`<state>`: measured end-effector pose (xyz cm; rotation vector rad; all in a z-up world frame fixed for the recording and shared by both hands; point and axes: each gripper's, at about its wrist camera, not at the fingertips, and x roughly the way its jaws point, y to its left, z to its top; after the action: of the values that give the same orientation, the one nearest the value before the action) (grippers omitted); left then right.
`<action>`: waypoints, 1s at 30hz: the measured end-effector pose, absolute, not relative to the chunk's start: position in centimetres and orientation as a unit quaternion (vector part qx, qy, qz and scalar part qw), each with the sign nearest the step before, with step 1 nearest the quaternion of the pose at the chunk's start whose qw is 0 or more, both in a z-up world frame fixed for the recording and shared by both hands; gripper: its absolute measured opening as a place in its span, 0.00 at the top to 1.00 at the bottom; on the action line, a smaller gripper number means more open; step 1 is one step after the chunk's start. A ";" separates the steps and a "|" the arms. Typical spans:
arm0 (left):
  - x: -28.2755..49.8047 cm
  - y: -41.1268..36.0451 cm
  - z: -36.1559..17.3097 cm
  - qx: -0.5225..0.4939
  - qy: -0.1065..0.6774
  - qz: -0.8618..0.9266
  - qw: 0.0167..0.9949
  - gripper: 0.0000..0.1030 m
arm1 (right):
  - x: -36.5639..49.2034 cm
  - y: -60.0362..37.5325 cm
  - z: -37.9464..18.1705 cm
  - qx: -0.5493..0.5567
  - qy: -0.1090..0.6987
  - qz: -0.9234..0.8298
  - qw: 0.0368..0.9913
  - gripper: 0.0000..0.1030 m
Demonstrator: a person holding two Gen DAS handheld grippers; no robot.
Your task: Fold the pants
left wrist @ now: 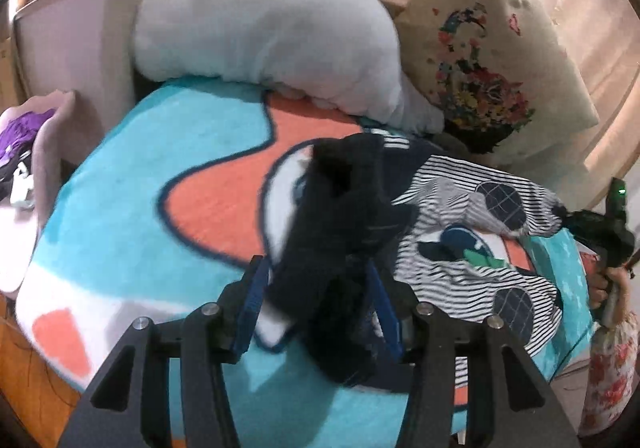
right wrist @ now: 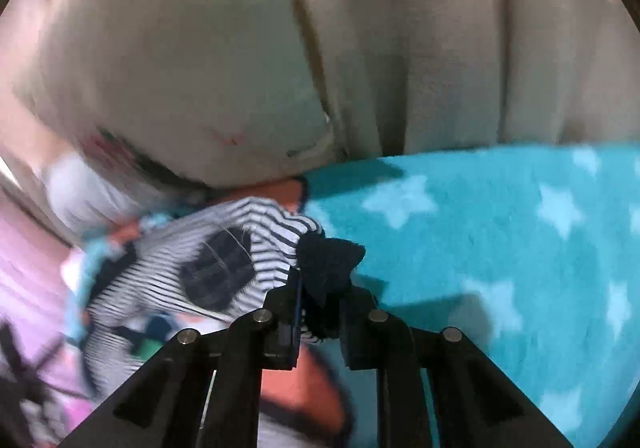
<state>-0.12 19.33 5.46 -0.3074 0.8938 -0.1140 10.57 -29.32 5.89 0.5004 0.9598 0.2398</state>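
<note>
Striped cloth: pants (left wrist: 472, 248) spread over the teal blanket (left wrist: 132, 167) on the bed. Left tongs (left wrist: 320, 288) clenched on dark bunched fabric, right tongs (right wrist: 320, 312) likewise. Probably mid-fold; next, lowering both ends evenly.

My left gripper (left wrist: 316, 288) pinches the dark waistband of the striped pants (left wrist: 460, 248), lifted above the teal-and-orange blanket (left wrist: 160, 167). Right gripper (left wrist: 596, 228) clamps the far cuff. Grey pillow (left wrist: 260, 27) and floral cushion (left wrist: 492, 55) behind.
</note>
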 end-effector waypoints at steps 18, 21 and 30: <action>0.6 12.3 6.8 -0.044 0.386 -0.068 0.919 0.27 | 3.6 -34.5 4.2 0.233 0.441 -0.058 0.864 0.52; 0.2 11.7 7.4 -0.033 0.355 -0.041 0.934 0.23 | 2.5 -31.8 6.4 0.218 0.411 -0.014 0.885 0.52; -0.2 11.0 8.1 -0.067 0.350 -0.038 0.934 0.12 | 4.8 -20.4 3.2 0.258 0.437 0.209 0.836 0.52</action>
<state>-0.24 10.99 8.07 -0.1379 0.7155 -0.0783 4.82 -20.39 3.22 0.5461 0.9243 0.4418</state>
